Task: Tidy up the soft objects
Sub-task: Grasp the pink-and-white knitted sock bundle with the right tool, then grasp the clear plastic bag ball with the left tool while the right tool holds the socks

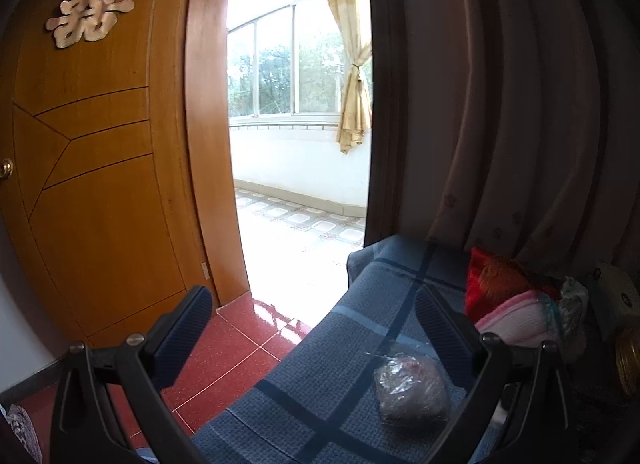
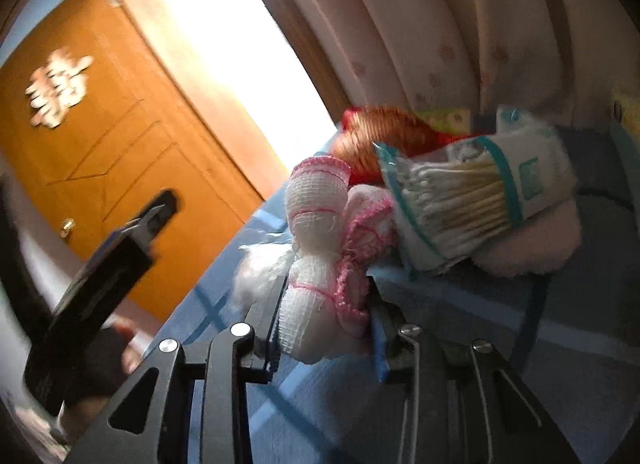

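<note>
Blue checked cloth (image 1: 352, 344) covers the surface under both grippers, with a red tiled floor (image 1: 224, 364) to its left and a wooden door (image 1: 100, 184) beyond, bearing a pale cut-out character (image 1: 90, 8). Past the door frame, a bright balcony with a window (image 1: 288, 64) and a tied yellow drape (image 1: 352, 104) shows at the far side. Heavy curtains (image 1: 520, 104) hang to the right.

From the left wrist view, the left gripper (image 1: 320, 328) has its jaws spread wide and holds nothing. A wrapped ball (image 1: 412, 388) in clear plastic lies on the cloth near the right finger, apart from both pads. At the far right of the cloth sits a heap of soft things: a red cushion (image 1: 488, 280) with a pink towel (image 1: 516, 320) just in front of it.

In the right wrist view, which is blurred, the right gripper (image 2: 324, 312) is closed around a gauze bundle (image 2: 316, 240), white with pink edging, which stands up between the fingers. A white fluffy tuft (image 2: 256, 272) lies just to the bundle's left. Beyond the bundle, a bag of swabs (image 2: 460, 200) rests tilted on a pink pad (image 2: 532, 248), touching it, with the cushion (image 2: 384, 132) behind. The left gripper (image 2: 120, 248) appears at the left, over the cloth's edge.
</note>
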`<state>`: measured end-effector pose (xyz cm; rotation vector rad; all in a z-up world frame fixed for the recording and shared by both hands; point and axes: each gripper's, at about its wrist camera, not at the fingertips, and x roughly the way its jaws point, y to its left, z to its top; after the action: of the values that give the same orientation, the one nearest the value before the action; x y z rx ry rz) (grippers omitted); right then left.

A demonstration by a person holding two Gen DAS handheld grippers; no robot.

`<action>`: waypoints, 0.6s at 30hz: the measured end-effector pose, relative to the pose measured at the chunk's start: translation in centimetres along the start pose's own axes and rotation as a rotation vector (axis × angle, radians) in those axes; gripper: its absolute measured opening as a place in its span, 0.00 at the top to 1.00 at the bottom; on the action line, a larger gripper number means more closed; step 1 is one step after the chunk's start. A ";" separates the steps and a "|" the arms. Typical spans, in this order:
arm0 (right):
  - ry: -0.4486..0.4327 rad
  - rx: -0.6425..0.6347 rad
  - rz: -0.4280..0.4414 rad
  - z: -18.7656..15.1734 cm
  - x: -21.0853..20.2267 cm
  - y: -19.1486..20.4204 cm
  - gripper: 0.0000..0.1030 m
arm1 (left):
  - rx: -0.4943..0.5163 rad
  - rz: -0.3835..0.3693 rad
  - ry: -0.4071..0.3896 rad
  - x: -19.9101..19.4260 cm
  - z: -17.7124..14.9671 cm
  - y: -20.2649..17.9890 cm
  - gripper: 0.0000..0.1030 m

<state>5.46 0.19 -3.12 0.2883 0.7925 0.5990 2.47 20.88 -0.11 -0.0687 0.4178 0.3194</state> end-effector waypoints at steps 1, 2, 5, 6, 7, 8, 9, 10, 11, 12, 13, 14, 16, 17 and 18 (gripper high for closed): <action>-0.024 -0.030 0.009 -0.2 -1.0 0.3 0.64 | 0.012 -0.010 0.001 -0.1 0.0 -0.2 0.01; -0.047 -0.055 0.012 -0.5 -1.9 0.5 0.64 | 0.027 -0.015 0.004 -0.2 -0.1 -0.4 0.01; -0.107 -0.148 0.024 -1.0 -4.1 1.2 0.64 | 0.066 -0.012 0.034 -0.2 -0.3 -1.3 0.01; -0.123 -0.171 0.032 -1.2 -4.7 1.4 0.64 | 0.074 -0.020 0.049 -0.1 -0.3 -1.5 0.00; -0.147 -0.193 0.028 -1.4 -5.3 1.5 0.64 | 0.085 -0.042 0.079 0.2 -0.4 -1.8 0.00; -0.179 -0.209 0.028 -1.6 -6.1 1.6 0.64 | 0.094 -0.062 0.108 0.5 -0.5 -2.0 0.00; -0.197 -0.210 0.036 -1.6 -6.5 1.5 0.64 | 0.101 -0.077 0.138 0.8 -0.7 -2.3 0.00; -0.212 -0.210 0.036 -1.7 -7.1 1.5 0.64 | 0.111 -0.091 0.168 1.0 -0.8 -2.7 0.01; -0.235 -0.211 0.022 -1.6 -7.4 1.4 0.64 | 0.122 -0.102 0.193 1.3 -1.0 -3.0 0.01; -0.260 -0.217 -0.001 -1.6 -7.8 1.3 0.64 | 0.132 -0.110 0.211 1.4 -1.1 -3.3 0.01; -0.276 -0.221 -0.019 -1.5 -7.8 1.2 0.64 | 0.148 -0.118 0.235 1.7 -1.3 -3.7 0.01; -0.305 -0.228 -0.050 -1.5 -8.3 1.1 0.64 | 0.163 -0.120 0.262 2.0 -1.8 -4.0 0.01; -0.344 -0.233 -0.092 -1.0 -8.2 0.7 0.64 | 0.184 -0.128 0.338 2.9 -2.8 -4.5 0.02; -0.371 -0.238 -0.131 -1.1 -8.7 0.7 0.64 | 0.177 -0.130 0.358 3.1 -2.9 -4.4 0.10; -0.402 -0.244 -0.176 -1.1 -9.1 0.6 0.64 | 0.167 -0.125 0.355 3.1 -2.8 -4.3 0.16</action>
<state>-0.62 -4.79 1.72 0.1066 0.3482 0.4464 5.41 17.30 -3.95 0.0123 0.7876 0.1469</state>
